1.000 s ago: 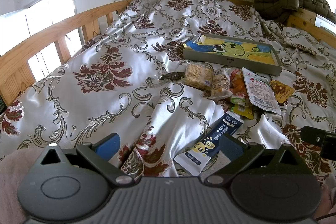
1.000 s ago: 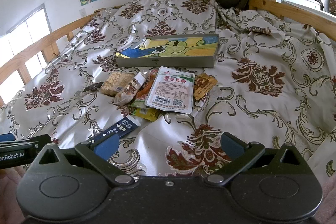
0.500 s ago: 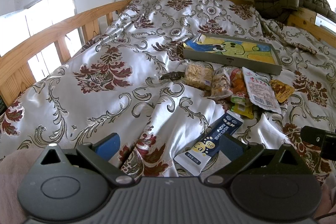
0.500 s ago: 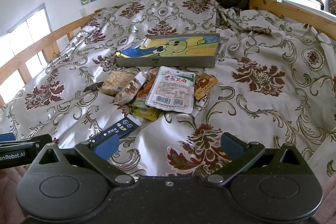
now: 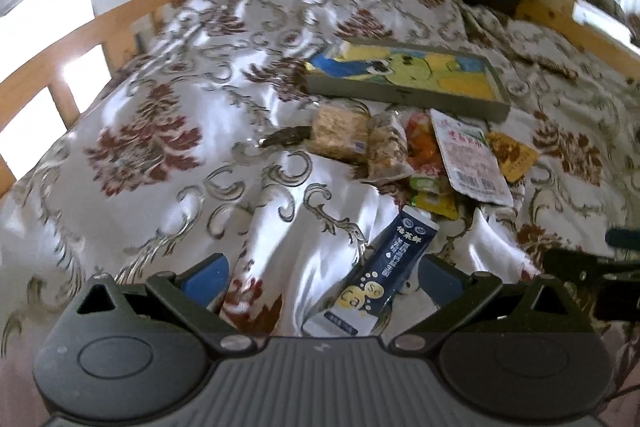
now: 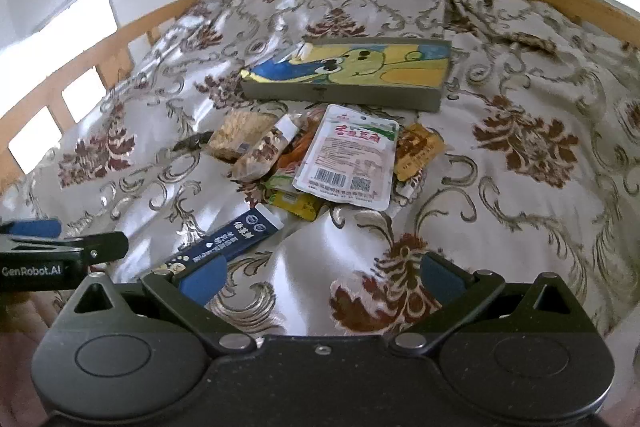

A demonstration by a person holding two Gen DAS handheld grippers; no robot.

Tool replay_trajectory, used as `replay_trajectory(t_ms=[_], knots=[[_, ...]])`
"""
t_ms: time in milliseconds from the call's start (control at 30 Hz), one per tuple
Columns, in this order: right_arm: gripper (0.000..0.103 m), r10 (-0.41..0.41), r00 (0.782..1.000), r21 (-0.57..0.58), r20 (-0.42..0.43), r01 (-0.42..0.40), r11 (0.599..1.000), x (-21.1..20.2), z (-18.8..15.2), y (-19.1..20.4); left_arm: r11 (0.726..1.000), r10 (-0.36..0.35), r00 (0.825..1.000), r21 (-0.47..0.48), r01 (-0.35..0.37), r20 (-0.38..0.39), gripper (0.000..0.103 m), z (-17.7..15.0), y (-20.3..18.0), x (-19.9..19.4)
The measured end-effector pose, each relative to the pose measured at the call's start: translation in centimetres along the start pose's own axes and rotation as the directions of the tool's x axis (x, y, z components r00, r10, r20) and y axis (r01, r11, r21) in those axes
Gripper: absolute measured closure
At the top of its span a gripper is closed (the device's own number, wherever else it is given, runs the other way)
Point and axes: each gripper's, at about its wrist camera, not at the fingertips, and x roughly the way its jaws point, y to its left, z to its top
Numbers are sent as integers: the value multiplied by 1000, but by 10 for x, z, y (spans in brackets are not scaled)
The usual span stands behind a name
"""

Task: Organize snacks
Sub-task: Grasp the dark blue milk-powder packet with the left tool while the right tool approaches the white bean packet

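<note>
- The left gripper point(image 5: 322, 277) is held low over the bed, its blue-padded jaws spread wide with nothing between them but the bedspread point(image 5: 168, 131) and the near end of a dark blue stick packet point(image 5: 384, 267).
- The right gripper point(image 6: 320, 277) is likewise spread wide and empty, above a red floral motif of the bedspread point(image 6: 520, 147).
- The dark blue stick packet point(image 6: 228, 239) is seen lying flat, slanted, nearest the grippers and apart from the rest.
- A heap of snacks is gathered beyond it: a white pouch with red print and a barcode point(image 6: 348, 159) lies on top, an orange-brown packet point(image 6: 416, 151) just beside it to the right, a clear bag of crumbly pieces point(image 6: 240, 135) and a long clear bag point(image 6: 266, 151) to its left, and yellow-green sachets point(image 6: 296, 203) at its near edge.
- A shallow grey box with a cartoon-painted inside point(image 6: 348, 71) is set just behind the heap.
- A wooden bed rail point(image 5: 60, 67) is seen at the left.
</note>
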Motion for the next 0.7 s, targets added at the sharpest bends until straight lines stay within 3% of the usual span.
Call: replay_trajectory(t_ms=[267, 500, 700], knots=[[1, 29, 999, -30, -31, -30, 999, 24, 20, -15, 982, -106, 988, 146, 121, -108, 0, 14, -16, 38], [1, 72, 995, -54, -73, -76, 996, 49, 35, -29, 920, -186, 967, 314, 233, -172, 0, 23, -38, 67], [1, 194, 975, -20, -111, -197, 980, 69, 42, -39, 868, -269, 923, 346, 356, -274, 3, 29, -40, 98]])
